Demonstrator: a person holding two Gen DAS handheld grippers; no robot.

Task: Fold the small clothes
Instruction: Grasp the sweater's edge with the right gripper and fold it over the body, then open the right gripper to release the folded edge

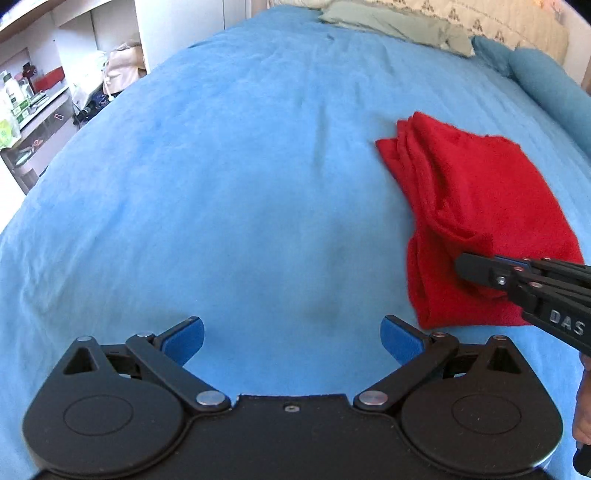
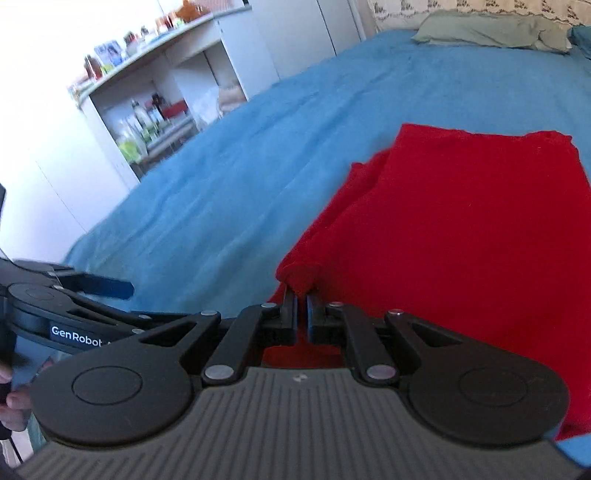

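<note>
A red cloth [image 1: 476,206] lies folded on the blue bedspread [image 1: 221,184], to the right of my left gripper. My left gripper [image 1: 291,338] is open and empty, low over bare bedspread, its blue pads [image 1: 184,339] wide apart. My right gripper [image 2: 302,295] is shut on a fold at the near left edge of the red cloth [image 2: 461,240]. It also shows in the left wrist view [image 1: 465,267], reaching in from the right onto the cloth's near part. The left gripper shows at the left edge of the right wrist view [image 2: 110,288].
A grey-green pillow [image 1: 395,26] and a patterned cover [image 1: 498,26] lie at the head of the bed. A blue bolster [image 1: 546,81] lies at the far right. White shelves with bottles and boxes [image 2: 147,122] stand beyond the bed's left edge.
</note>
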